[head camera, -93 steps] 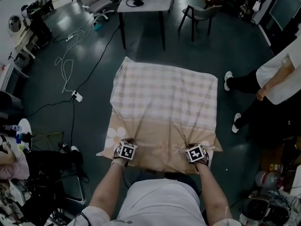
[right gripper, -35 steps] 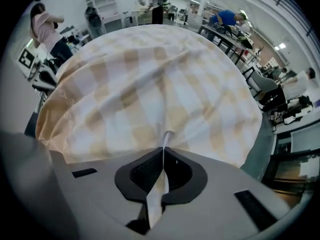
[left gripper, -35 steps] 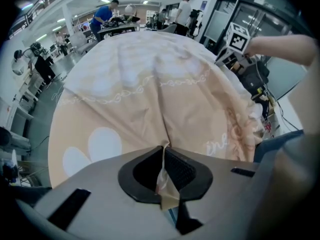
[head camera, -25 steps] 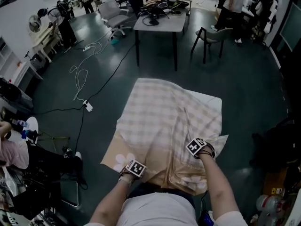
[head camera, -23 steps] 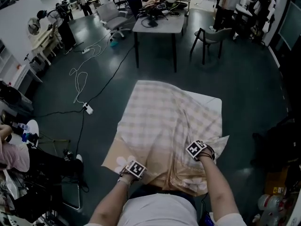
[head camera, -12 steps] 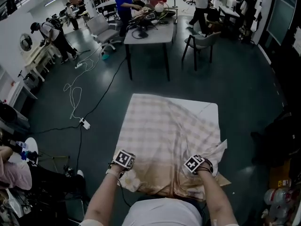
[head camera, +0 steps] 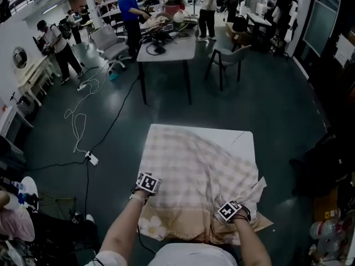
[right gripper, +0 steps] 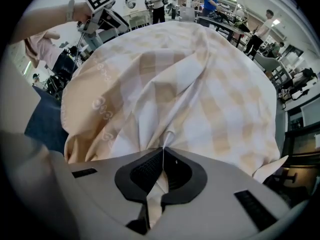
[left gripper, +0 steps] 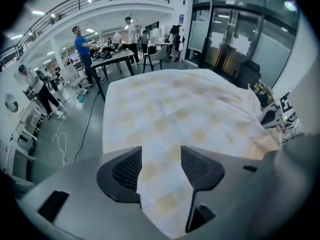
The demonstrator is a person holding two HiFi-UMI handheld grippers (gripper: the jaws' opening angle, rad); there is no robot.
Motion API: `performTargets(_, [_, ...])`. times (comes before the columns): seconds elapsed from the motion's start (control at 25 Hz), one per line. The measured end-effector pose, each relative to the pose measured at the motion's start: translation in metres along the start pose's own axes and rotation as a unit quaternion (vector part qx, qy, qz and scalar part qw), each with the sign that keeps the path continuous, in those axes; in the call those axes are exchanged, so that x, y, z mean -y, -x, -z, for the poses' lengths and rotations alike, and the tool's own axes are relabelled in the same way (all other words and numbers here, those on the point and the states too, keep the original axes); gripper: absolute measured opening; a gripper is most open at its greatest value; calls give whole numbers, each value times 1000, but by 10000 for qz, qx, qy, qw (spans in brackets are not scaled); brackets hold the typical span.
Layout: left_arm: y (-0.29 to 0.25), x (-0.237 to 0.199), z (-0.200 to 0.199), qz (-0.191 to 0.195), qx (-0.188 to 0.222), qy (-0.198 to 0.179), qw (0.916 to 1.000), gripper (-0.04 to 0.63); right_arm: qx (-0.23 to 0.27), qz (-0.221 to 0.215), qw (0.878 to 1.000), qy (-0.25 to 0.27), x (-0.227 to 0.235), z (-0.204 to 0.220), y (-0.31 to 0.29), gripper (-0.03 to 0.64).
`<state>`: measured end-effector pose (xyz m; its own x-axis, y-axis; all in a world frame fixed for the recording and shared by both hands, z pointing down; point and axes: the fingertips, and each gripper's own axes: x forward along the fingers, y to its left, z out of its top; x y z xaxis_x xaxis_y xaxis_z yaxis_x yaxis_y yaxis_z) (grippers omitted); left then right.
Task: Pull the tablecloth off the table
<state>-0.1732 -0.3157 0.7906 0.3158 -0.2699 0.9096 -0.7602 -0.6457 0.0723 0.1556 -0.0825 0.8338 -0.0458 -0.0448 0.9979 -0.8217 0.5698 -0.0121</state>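
Tablecloth [head camera: 199,176]: checked, beige border, flower print; rumpled over table [head camera: 236,138], far strip of tabletop bare, near edge hanging toward me.
My right gripper [right gripper: 163,156]: jaws clamped tight on pinched fold at cloth's near right edge.
My left gripper [left gripper: 161,156]: at cloth's left side; jaws just opening, now apart, cloth showing between them, pads not pressing it.
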Motion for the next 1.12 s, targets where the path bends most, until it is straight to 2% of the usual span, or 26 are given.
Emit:
performTargets(0.08, [-15,-9,-9,-139,48,-241,9996,227,11,0,9999,-144,-2,3,1,28])
performTargets(0.2, [-35,-6,-1,-66,-309,-481,9983,227,30,148,9995,-289,3,6,5,28])
performTargets(0.36, [-47,-11,11,90,-573,-363,9977,225,-29,17,9994,-333,-2,2,1,28])
performTargets(0.48, [-51,-8,-2,287,-294,-437,9982,225,-122,-101,9993,-343,-4,4,1,28])
performTargets(0.64, [-48,-2,-8,255,-108,-525,9982,224,-137,-184,9992,-319,-4,7,2,28])
performTargets(0.76, [-46,8,-2,243,-243,-487,9982,144,-133,-245,9993,-260,-4,6,2,28])
performTargets(0.84, [-45,20,-2,205,-153,-488,9985,52,-136,-282,9992,-238,-6,9,2,28])
performTargets(0.88, [-44,26,1,179,-160,-481,9986,28,-125,-295,9992,-232,-6,9,3,28])
performTargets(1.0, [-40,51,3,169,-126,-682,9974,17,-33,-320,9993,-175,-5,3,4,28])
performTargets(1.12, [-37,87,13,382,-233,-803,9958,15,67,-357,9993,-104,-6,1,6,28])
